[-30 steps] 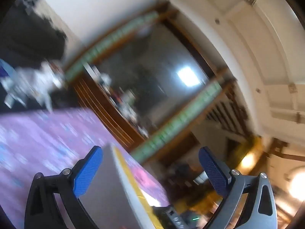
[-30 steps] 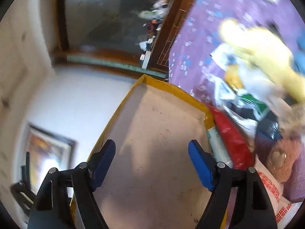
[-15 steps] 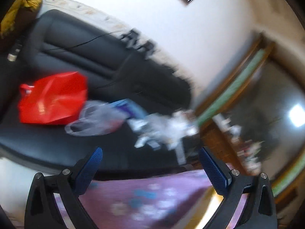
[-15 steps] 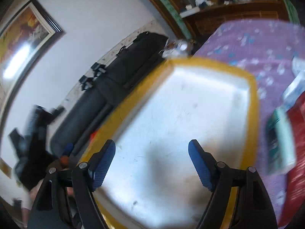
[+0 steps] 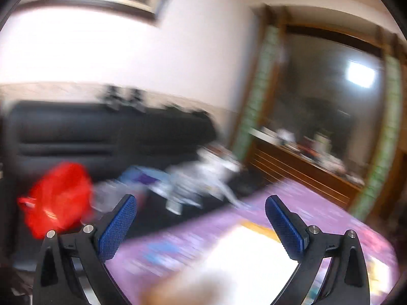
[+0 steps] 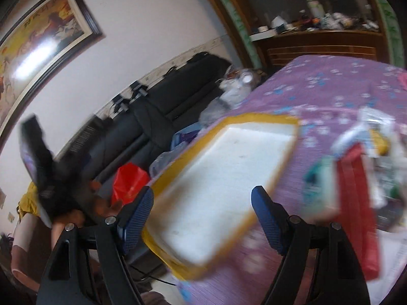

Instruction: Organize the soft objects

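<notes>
Your left tool (image 5: pixel 201 225) has its blue pads spread wide apart with nothing between them. Through it, a red bag (image 5: pixel 57 199) sits on the black sofa (image 5: pixel 101 132) at far left, crumpled clear plastic (image 5: pixel 198 180) further right, then the purple flowered tabletop (image 5: pixel 318 211); that view is heavily blurred. Your right tool (image 6: pixel 202 218) is also spread wide and empty. At its left the same sofa runs along the wall under a framed painting (image 6: pixel 43 40). The yellow-rimmed white tray (image 6: pixel 223 178) lies on the tabletop just ahead of the pads, empty. The soft objects (image 6: pixel 366 157) sit in a blurred pile beside the tray's right edge.
</notes>
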A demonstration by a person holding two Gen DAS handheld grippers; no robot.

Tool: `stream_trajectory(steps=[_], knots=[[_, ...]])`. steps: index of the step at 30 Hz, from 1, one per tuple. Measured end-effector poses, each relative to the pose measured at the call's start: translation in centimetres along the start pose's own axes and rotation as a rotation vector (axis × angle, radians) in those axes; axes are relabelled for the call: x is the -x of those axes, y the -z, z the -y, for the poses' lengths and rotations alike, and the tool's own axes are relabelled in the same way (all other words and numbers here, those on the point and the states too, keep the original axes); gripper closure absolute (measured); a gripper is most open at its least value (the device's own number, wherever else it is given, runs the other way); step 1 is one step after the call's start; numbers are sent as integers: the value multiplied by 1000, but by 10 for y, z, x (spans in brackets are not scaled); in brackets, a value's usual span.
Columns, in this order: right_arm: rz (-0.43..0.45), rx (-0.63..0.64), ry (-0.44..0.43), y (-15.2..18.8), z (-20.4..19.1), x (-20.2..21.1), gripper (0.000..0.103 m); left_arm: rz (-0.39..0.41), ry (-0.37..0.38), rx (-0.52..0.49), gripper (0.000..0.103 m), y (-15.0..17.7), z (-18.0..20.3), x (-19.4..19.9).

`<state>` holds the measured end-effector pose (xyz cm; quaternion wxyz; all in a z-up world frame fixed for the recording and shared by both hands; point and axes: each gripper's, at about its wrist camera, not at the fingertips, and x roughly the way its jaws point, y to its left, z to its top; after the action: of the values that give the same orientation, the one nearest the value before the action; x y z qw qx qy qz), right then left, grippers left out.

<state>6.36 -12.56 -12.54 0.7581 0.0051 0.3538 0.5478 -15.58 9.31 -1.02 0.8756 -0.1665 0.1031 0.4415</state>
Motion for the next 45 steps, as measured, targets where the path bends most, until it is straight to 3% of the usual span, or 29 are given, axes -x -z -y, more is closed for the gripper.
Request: stream_trajectory(steps=[2,5,8,10,11,13,17,18,22,34,45], knots=[[25,-43,1,5,26,23,24,-184,165,-1,1,1,32,-5],[49,-82,49,23,47,54,24,-397,322,-24,1,23,76,-18],[71,-131,116,36,65,84,24,-491,402,-120,1,38,121,-21],[66,-128,152,38,76,96,24,-513,462,-153,1,62,128,-26],[57,-124,161,36,82,98,24,-533,488,-171,1,58,138,-27],[49,-112,191,39,87,108,24,-557,530,-155,1,89,128,-26],[16,-129,193,42,101,116,24,-573,529,-165,1,116,135,-24],[1,-132,205,40,90,116,24,-563,528,-169,1,142,138,-18],[-11,-100,242,33,92,118,24,-566,540,-192,1,163,137,-14],[-27,-165,292,31,108,117,24,-612,534,-240,1,175,192,-16],[-7,-177,310,35,113,119,25,-631,531,-282,1,175,212,-11]])
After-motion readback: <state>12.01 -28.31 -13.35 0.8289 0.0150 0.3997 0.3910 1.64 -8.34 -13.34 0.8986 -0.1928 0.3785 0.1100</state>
